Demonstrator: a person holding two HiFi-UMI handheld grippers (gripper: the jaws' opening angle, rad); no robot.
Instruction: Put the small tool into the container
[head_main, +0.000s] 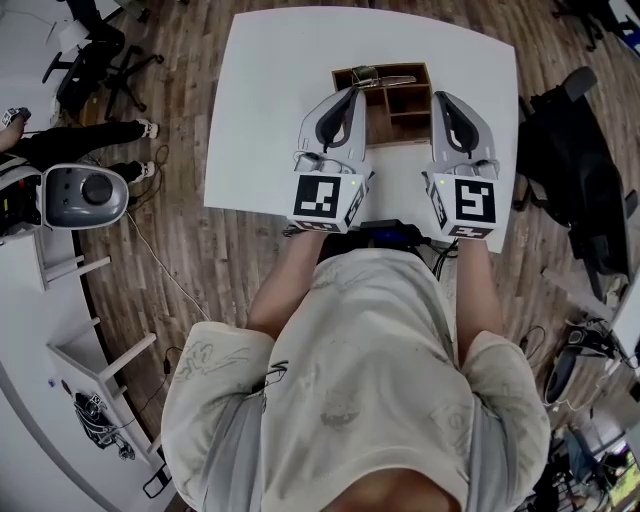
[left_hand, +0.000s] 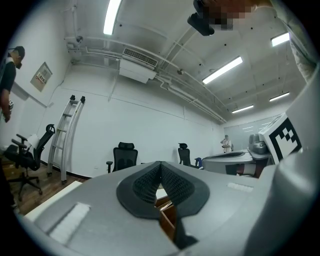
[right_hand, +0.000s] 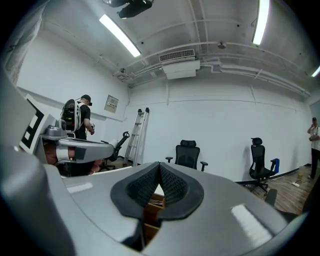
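Observation:
A wooden container (head_main: 395, 100) with several compartments stands on the white table (head_main: 270, 110), toward its far side. A small metal tool (head_main: 383, 78) lies across the container's far top edge. My left gripper (head_main: 352, 96) hovers at the container's left front corner, pads together, holding nothing. My right gripper (head_main: 444, 100) hangs just right of the container, also shut and empty. In the left gripper view the left gripper (left_hand: 160, 165) shows closed pads, with brown container wood (left_hand: 168, 214) below them. The right gripper view shows the right gripper (right_hand: 159, 166) closed above the container (right_hand: 150, 206).
A black office chair (head_main: 572, 150) stands right of the table and another (head_main: 95, 55) at the far left. A person (head_main: 60, 140) sits on the floor at left beside a grey device (head_main: 85, 195). A ladder (left_hand: 67, 135) leans on the wall.

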